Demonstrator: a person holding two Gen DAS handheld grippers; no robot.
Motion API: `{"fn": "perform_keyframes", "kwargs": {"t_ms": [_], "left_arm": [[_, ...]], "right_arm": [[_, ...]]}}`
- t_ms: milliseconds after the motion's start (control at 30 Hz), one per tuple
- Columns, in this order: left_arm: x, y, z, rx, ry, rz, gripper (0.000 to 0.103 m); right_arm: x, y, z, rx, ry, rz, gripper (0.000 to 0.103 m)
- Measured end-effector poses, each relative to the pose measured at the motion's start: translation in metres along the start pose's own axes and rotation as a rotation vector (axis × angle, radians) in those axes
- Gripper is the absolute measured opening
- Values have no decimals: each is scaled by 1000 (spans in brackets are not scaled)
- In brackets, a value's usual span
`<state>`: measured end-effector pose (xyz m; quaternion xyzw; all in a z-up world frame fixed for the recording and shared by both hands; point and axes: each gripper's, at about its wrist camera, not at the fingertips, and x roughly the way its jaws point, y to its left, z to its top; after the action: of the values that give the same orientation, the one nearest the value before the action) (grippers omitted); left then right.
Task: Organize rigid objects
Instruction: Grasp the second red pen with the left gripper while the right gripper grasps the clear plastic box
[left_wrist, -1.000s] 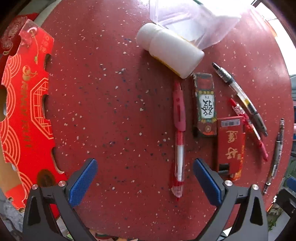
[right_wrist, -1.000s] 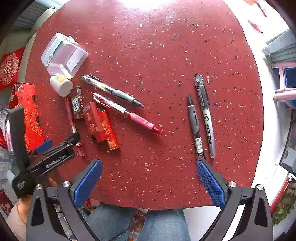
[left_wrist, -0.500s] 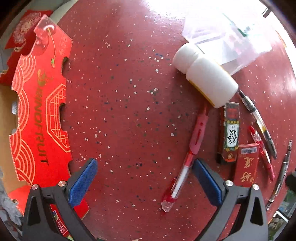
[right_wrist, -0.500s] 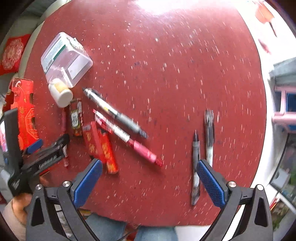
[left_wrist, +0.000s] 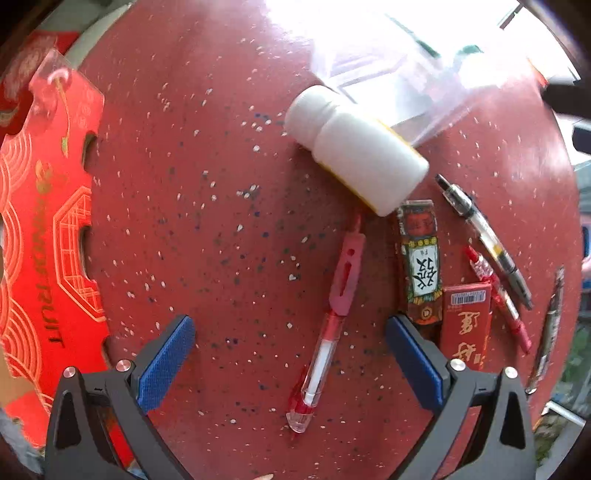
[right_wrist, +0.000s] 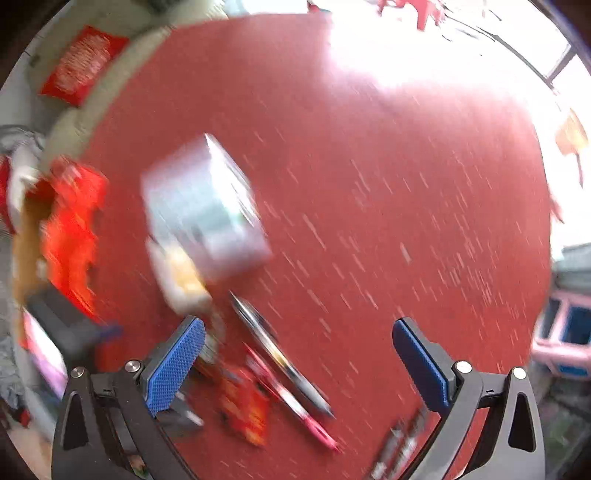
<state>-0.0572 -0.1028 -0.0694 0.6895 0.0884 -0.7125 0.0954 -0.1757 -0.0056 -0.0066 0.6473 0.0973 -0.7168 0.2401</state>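
Round speckled dark-red surface (left_wrist: 229, 206), pens and boxes scattered.
Both grippers' fingers spread, empty; left gripper (left_wrist: 286, 356) over a red clear-barrelled pen (left_wrist: 325, 328); right view motion-blurred.

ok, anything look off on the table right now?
White bottle lies tipped on its side against the clear plastic box, base over the red pen's end. Pens and small boxes scattered, unsorted. Right wrist view is motion-blurred.
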Motion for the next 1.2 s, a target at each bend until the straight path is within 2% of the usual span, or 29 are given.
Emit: {"fn": "perform_keyframes", "kwargs": {"t_ms": [167,333,467,500,567,600,700,800,867,900,933,967,1067,1200], "left_arm": [[-1,7,-3,1,-3,3,103],[5,1,-5,6,-3,2,103],[13,-2,-19,12,-24,3,103],[14,-1,-23,18,-26,3,103],[13,-3,-24,34,-18,0,102],[12,-5,-23,42,-12,-1,102],[8,-11,-20,62,-2,-2,95],[-1,-20,-19,95,1,-14,78],[-8,-26,-19,122,2,-22,48],[-10,-28,-19,127,5,-24,38],[-11,-28,-20,129,16,-24,19],[-10,-28,-20,124,28,-28,11],[-12,-22,-23,92,57,-53,11],[-25,-17,-33,83,43,-49,10]], "right_arm": [[13,36,34,-84,13,-17,102],[41,53,41,-142,65,-53,102],[52,50,32,-142,84,-73,102],[54,50,33,-145,91,-79,100],[58,51,32,-155,106,-86,77],[60,51,32,-155,118,-92,71],[58,43,28,-129,121,-109,71],[47,34,23,-119,114,-83,71],[28,17,16,-118,96,-72,71],[21,14,13,-114,87,-63,71],[14,9,9,-106,79,-54,71],[7,6,5,-98,70,-45,71],[-12,-1,-8,-78,53,-17,71],[-32,-6,-30,-52,44,22,71]]}}
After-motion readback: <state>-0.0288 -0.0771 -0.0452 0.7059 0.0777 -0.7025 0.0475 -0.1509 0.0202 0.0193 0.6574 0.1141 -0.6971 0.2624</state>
